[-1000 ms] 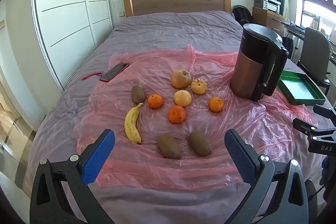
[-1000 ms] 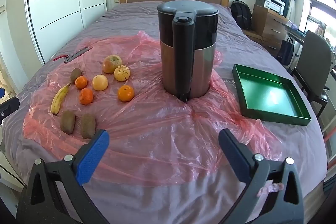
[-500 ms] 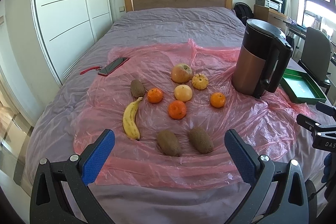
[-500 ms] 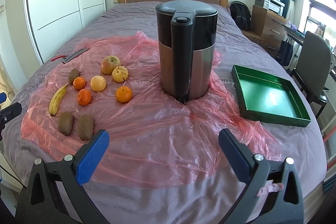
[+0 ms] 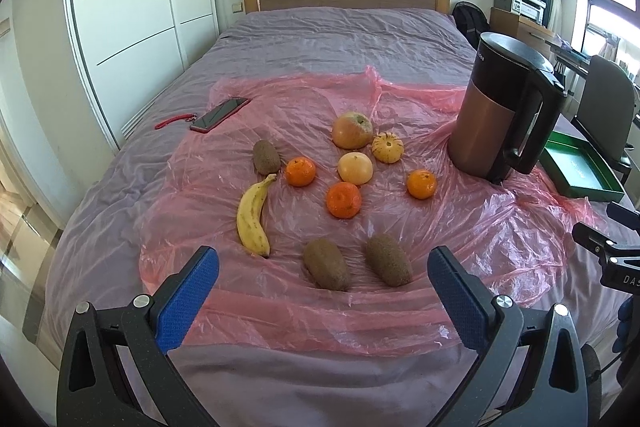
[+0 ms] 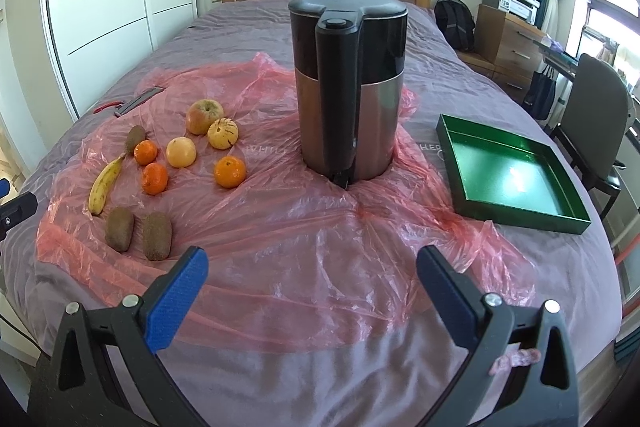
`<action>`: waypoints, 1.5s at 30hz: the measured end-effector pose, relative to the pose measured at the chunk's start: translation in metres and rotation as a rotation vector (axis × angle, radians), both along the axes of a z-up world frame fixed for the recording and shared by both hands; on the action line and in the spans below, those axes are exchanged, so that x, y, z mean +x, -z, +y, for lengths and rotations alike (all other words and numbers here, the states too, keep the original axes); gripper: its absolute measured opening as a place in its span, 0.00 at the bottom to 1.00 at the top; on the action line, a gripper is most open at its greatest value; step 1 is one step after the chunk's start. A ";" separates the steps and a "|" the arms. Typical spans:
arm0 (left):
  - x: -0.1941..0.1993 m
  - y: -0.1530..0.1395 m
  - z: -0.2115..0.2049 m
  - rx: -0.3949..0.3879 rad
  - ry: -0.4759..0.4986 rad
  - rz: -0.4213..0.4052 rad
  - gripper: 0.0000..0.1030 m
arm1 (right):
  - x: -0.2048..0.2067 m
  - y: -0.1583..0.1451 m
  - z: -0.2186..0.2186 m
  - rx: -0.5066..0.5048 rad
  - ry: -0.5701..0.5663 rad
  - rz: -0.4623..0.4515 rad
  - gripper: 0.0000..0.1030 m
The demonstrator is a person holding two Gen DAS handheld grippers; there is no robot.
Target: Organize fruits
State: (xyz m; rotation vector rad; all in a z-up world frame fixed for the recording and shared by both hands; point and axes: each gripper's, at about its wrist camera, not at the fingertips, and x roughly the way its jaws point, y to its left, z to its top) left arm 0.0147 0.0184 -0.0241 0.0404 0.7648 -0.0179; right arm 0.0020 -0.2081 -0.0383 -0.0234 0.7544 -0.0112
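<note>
Fruit lies loose on a pink plastic sheet [image 5: 460, 227] on the bed: a banana [image 5: 252, 215], three kiwis [image 5: 326, 264] [image 5: 389, 260] [image 5: 266, 157], three oranges [image 5: 343, 200], an apple [image 5: 352, 130], a pale round fruit [image 5: 355, 168] and a striped yellow fruit [image 5: 387, 147]. An empty green tray [image 6: 508, 171] sits at the right. My left gripper [image 5: 320, 291] hangs open just short of the two near kiwis. Facing the kettle, my right gripper [image 6: 310, 285] is open and holds nothing.
A tall black and copper kettle [image 6: 348, 87] stands on the sheet between the fruit and the tray. A phone [image 5: 219, 114] with a red strap lies at the sheet's far left corner. A chair [image 6: 596, 131] stands beside the bed on the right.
Both grippers have pulled back and risen slightly, so the fruit sits a little farther off. Nothing on the bed has moved. Both stay open.
</note>
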 end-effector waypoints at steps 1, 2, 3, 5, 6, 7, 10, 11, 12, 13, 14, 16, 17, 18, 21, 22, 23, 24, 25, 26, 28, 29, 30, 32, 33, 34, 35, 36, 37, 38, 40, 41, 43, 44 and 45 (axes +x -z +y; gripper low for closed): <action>0.000 0.000 0.000 -0.001 0.000 0.002 0.99 | 0.000 0.001 0.001 -0.001 -0.002 0.002 1.00; 0.000 0.001 0.001 -0.003 -0.001 0.003 0.99 | 0.000 0.002 0.002 -0.003 -0.003 0.005 1.00; 0.000 0.001 0.001 -0.003 -0.003 0.004 0.99 | 0.000 0.002 0.002 -0.006 -0.004 0.007 1.00; -0.001 0.002 0.001 -0.008 -0.006 0.000 0.99 | 0.000 0.003 0.003 -0.003 -0.003 0.007 1.00; -0.001 0.002 0.001 -0.008 -0.006 0.000 0.99 | 0.000 0.003 0.003 -0.001 -0.003 0.006 1.00; -0.001 0.003 0.000 -0.007 -0.006 0.001 0.99 | -0.001 0.005 0.004 -0.002 -0.006 0.007 1.00; -0.001 0.005 -0.001 -0.011 -0.003 0.001 0.99 | -0.001 0.008 0.004 0.001 -0.003 0.013 1.00; -0.001 0.005 -0.001 -0.014 -0.001 -0.002 0.99 | -0.001 0.008 0.003 0.008 -0.001 0.014 1.00; -0.002 0.005 -0.002 -0.012 0.001 -0.007 0.99 | -0.001 0.008 0.003 0.009 -0.001 0.014 1.00; -0.001 0.004 -0.003 -0.009 0.001 -0.010 0.99 | -0.001 0.008 0.003 0.007 -0.001 0.013 1.00; -0.001 0.004 -0.003 -0.007 0.000 -0.012 0.99 | -0.001 0.008 0.003 0.005 -0.002 0.011 1.00; -0.001 0.005 -0.003 -0.005 -0.003 -0.017 0.99 | -0.001 0.008 0.004 0.005 -0.005 0.008 1.00; -0.001 0.005 -0.003 -0.006 -0.003 -0.019 0.99 | -0.001 0.007 0.003 0.006 -0.004 0.004 1.00; -0.001 0.005 -0.002 -0.009 -0.003 -0.019 0.99 | -0.001 0.007 0.003 0.010 -0.002 0.001 1.00; -0.001 0.005 -0.002 -0.001 -0.003 -0.017 0.99 | 0.000 0.008 0.001 0.017 0.005 0.001 1.00; -0.001 0.005 -0.003 0.003 -0.003 -0.018 0.99 | 0.000 0.009 0.001 0.018 0.005 0.001 1.00; -0.001 0.004 -0.003 0.008 -0.003 -0.023 0.99 | 0.000 0.008 0.001 0.018 0.003 0.001 1.00; -0.002 0.004 -0.003 0.012 -0.004 -0.028 0.99 | 0.000 0.008 0.001 0.013 0.003 -0.001 1.00; -0.002 0.004 -0.003 0.009 -0.003 -0.031 0.99 | 0.000 0.009 0.001 0.007 0.004 -0.001 1.00; -0.003 0.004 -0.003 0.002 0.000 -0.034 0.99 | 0.000 0.009 0.002 0.002 0.003 -0.002 1.00; -0.003 0.006 -0.004 -0.004 0.005 -0.040 0.99 | 0.000 0.010 0.001 0.003 0.003 -0.002 1.00; -0.002 0.007 -0.004 -0.003 0.005 -0.036 0.99 | 0.000 0.011 0.001 0.003 0.003 0.001 1.00; -0.001 0.008 -0.003 -0.005 0.007 -0.029 0.99 | 0.001 0.013 0.001 0.003 0.005 0.004 1.00; 0.001 0.010 -0.001 -0.018 0.006 -0.017 0.99 | 0.002 0.014 0.001 0.004 0.002 0.007 1.00; 0.002 0.011 0.001 -0.027 0.003 -0.012 0.99 | 0.002 0.015 0.001 0.003 -0.001 0.008 1.00; 0.003 0.012 0.002 -0.038 0.001 -0.004 0.99 | 0.003 0.016 0.002 0.002 -0.004 0.008 1.00; 0.004 0.013 0.004 -0.047 -0.001 0.001 0.99 | 0.003 0.016 0.003 0.000 -0.007 0.007 1.00; 0.005 0.014 0.005 -0.052 -0.005 0.007 0.99 | 0.003 0.017 0.004 -0.003 -0.012 0.007 1.00; 0.006 0.015 0.006 -0.053 -0.007 0.010 0.99 | 0.003 0.018 0.005 -0.003 -0.016 0.006 1.00; 0.006 0.016 0.007 -0.054 -0.009 0.013 0.99 | 0.003 0.018 0.006 0.002 -0.021 0.004 1.00; 0.008 0.018 0.008 -0.056 -0.012 0.021 0.99 | 0.003 0.019 0.008 0.017 -0.036 0.002 1.00; 0.009 0.019 0.008 -0.055 -0.010 0.025 0.99 | 0.003 0.019 0.009 0.022 -0.044 0.003 1.00; 0.010 0.020 0.008 -0.040 -0.005 0.031 0.99 | 0.005 0.019 0.015 0.027 -0.068 0.003 1.00; 0.011 0.021 0.007 -0.031 -0.003 0.033 0.99 | 0.005 0.018 0.019 0.028 -0.081 0.000 1.00; 0.012 0.022 0.007 -0.023 0.000 0.036 0.99 | 0.006 0.017 0.022 0.031 -0.097 -0.003 1.00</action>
